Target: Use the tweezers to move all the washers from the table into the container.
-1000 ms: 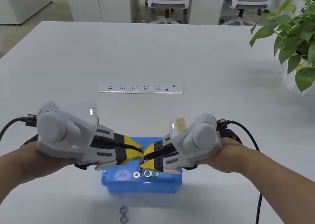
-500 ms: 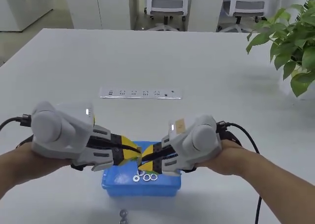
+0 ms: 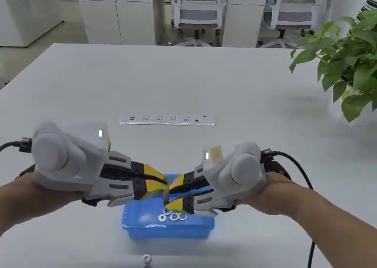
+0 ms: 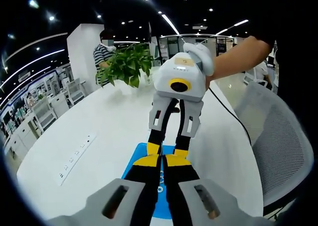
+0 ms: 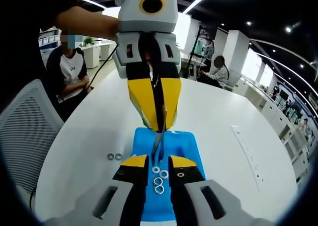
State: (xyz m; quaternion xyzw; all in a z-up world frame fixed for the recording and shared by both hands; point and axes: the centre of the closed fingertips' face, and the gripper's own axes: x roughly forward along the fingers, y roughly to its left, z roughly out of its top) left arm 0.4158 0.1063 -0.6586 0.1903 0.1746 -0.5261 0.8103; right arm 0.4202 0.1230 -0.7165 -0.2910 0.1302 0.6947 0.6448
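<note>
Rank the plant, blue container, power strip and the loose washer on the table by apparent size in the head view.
1. plant, cropped at the edge
2. blue container, partly covered
3. power strip, equally wide but thinner
4. loose washer

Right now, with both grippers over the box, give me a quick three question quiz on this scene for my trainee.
1. True or false: all washers are already inside the container.
2. Which gripper clamps the tweezers? A left gripper, B right gripper, C neither.
3. Fill in: the container's colour is ___.
Key: 1 false, two stray washers lie on the table; 2 A; 3 blue.
</note>
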